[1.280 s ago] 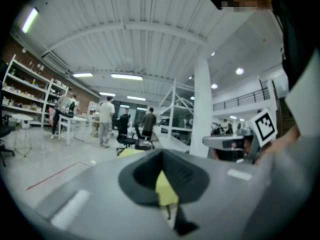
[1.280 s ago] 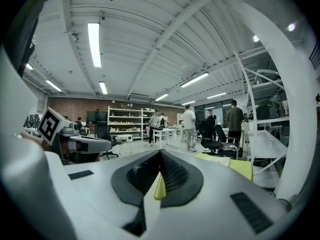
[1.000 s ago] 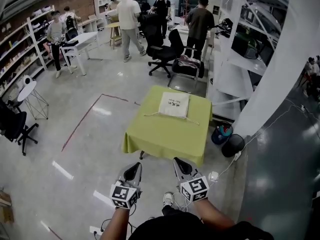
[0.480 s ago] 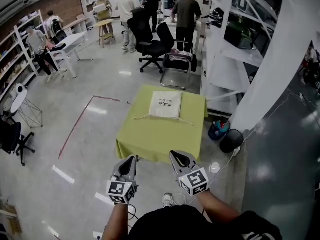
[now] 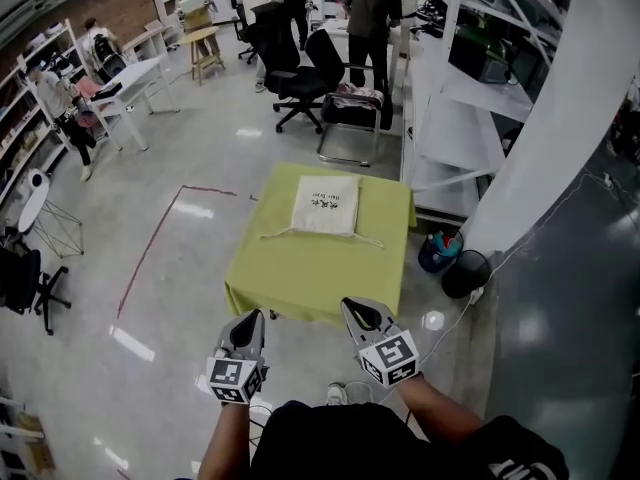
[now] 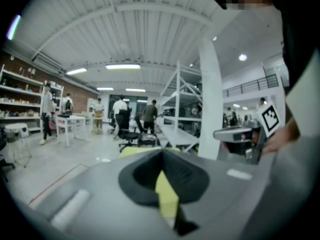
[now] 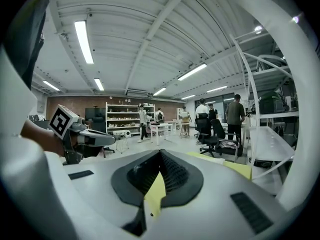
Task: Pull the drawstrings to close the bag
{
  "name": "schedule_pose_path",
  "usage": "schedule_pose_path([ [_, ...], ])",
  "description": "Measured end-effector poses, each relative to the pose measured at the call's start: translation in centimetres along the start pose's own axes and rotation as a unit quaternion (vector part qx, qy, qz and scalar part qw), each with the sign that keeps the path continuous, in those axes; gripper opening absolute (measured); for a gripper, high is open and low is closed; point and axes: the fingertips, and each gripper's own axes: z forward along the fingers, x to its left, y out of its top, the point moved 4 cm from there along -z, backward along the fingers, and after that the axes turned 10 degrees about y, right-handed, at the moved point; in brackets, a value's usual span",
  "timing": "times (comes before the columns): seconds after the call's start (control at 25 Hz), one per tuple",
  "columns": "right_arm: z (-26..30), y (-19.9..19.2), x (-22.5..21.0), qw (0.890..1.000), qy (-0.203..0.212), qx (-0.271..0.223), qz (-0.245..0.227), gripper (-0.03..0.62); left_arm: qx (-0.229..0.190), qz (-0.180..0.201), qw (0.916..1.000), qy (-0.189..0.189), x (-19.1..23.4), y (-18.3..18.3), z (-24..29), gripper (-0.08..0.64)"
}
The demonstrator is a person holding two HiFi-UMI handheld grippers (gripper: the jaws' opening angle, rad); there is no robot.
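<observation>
Steadily I am nearing the surface (image 5: pixel 300 273) | left gripper (image 5: pixel 247 320) and right gripper (image 5: pixel 357 310) keeping jaws together, empty | bag (image 5: pixel 325 205) drawstrings (image 5: pixel 275 233) waiting untouched.

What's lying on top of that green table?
A flat cream bag with dark print, drawstrings trailing from its near corners. The green cloth hides the tabletop; the bag's inside cannot be seen.

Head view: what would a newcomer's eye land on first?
The yellow-green table in the middle of the grey floor stands out, with a cream drawstring bag lying flat on its far half. Nearer, the left gripper and right gripper hover shut and empty, short of the table.
</observation>
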Motion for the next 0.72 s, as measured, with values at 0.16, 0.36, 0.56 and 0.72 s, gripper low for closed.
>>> schedule_pose_path([
  [0.16, 0.6, -0.7, -1.7, 1.0, -0.01, 0.005, 0.008, 0.003, 0.006, 0.011, 0.9999, -0.005, 0.3, 0.0, 1.9, 0.004],
  [0.36, 2.4, -1.2, -3.7, 1.0, -0.015, 0.01, 0.012, 0.003, 0.007, 0.012, 0.9998, -0.014, 1.3, 0.1, 5.0, 0.005],
  [0.56, 5.5, -1.3, -4.9, 1.0, -0.008, 0.011, 0.013, 0.003, 0.015, 0.017, 0.9994, -0.028, 3.0, -0.1, 8.6, 0.003],
  [0.72, 9.0, -0.9, -6.6, 1.0, -0.014, 0.017, 0.017, 0.003, 0.029, 0.021, 0.9986, -0.039, 4.9, -0.1, 12.0, 0.003],
])
